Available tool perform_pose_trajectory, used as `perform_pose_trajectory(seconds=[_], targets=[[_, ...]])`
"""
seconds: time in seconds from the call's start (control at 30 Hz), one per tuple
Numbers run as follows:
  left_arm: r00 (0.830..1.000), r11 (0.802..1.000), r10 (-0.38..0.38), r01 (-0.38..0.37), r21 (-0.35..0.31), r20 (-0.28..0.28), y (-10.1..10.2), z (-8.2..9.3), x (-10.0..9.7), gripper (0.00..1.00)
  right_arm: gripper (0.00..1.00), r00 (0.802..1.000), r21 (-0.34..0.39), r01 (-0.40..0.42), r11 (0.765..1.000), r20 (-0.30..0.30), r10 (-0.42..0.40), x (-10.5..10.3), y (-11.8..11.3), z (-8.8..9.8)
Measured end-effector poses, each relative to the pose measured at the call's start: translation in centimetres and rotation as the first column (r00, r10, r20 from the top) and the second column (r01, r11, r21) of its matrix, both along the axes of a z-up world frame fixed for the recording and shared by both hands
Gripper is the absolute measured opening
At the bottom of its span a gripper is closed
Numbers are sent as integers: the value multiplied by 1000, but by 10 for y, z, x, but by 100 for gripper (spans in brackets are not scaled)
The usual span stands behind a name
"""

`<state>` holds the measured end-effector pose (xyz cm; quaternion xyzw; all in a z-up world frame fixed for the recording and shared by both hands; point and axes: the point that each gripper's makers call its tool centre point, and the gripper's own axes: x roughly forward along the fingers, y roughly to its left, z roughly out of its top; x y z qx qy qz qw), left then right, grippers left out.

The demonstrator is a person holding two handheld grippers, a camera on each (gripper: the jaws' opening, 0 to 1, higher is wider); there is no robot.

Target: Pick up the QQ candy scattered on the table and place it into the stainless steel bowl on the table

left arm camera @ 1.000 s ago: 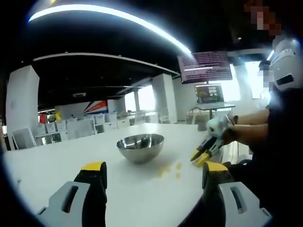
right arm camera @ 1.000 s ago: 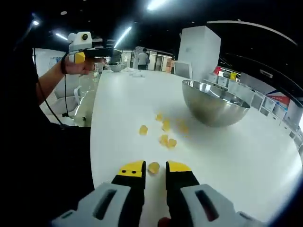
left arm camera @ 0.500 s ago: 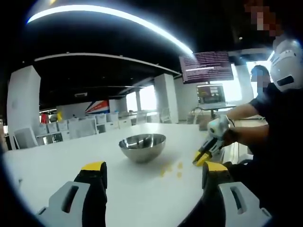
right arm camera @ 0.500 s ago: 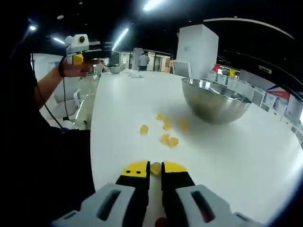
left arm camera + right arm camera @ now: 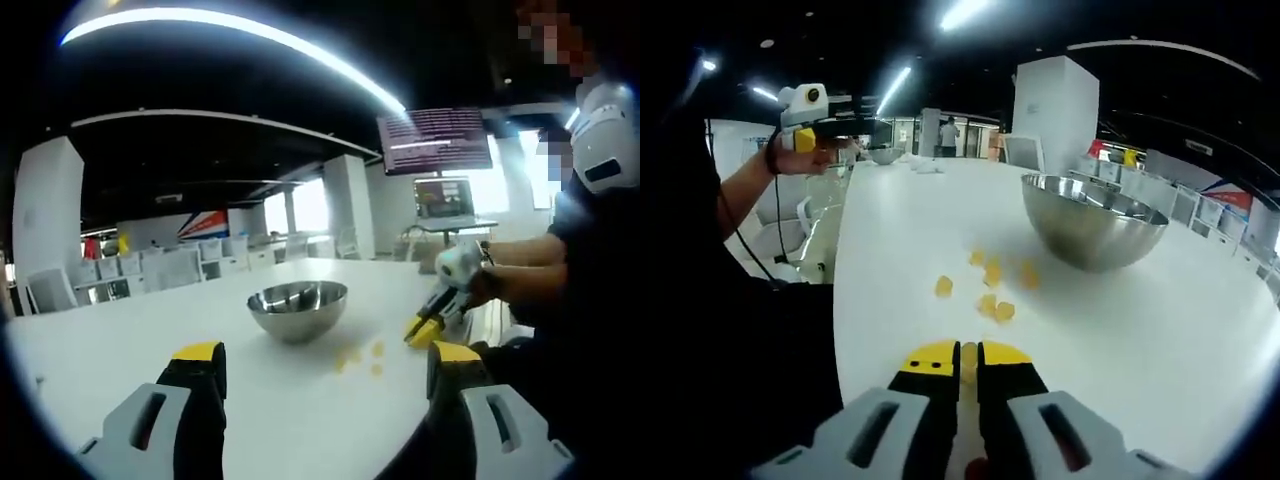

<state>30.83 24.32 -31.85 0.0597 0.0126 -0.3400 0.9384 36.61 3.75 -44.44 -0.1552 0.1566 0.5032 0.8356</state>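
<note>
Near the table edge, your right gripper (image 5: 962, 362) has just squeezed one yellow QQ candy (image 5: 968, 358); your left gripper (image 5: 320, 365) waits wide open and empty, so carry it to the shiny steel bowl (image 5: 1092, 222).

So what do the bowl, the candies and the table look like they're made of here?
The bowl looks like polished metal: it mirrors the ceiling lights and the room. The candies look like soft, translucent yellow gel, though they are too small to be sure. The table has a smooth white, slightly glossy top, perhaps laminate. The right tongs are shut on one candy.
</note>
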Motion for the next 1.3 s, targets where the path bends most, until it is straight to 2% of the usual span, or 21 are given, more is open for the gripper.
perform_pose_trajectory(seconds=[0.17,0.33,0.6,0.77,1.0,1.3], targets=[[1000,1000,1,-1,0,-3,0,-1,2,83,9,1000,29,-11,1000,12,11,-2,0,16],[1000,1000,-5,5,2,-12,-3,-5,6,83,9,1000,126,-13,992,21,10,-3,-2,45],[1000,1000,-18,18,4,-18,-8,-5,10,81,9,998,256,11,967,52,-25,-4,-26,99],[999,1000,-27,27,7,-28,-11,-9,13,80,9,995,287,25,957,85,-52,-1,-46,122],[999,999,-34,34,1,-28,-14,-9,14,80,9,989,295,53,954,117,-91,5,-64,137],[999,999,-35,35,-2,-29,-12,-9,13,80,9,986,243,47,969,146,-85,23,-57,140]])
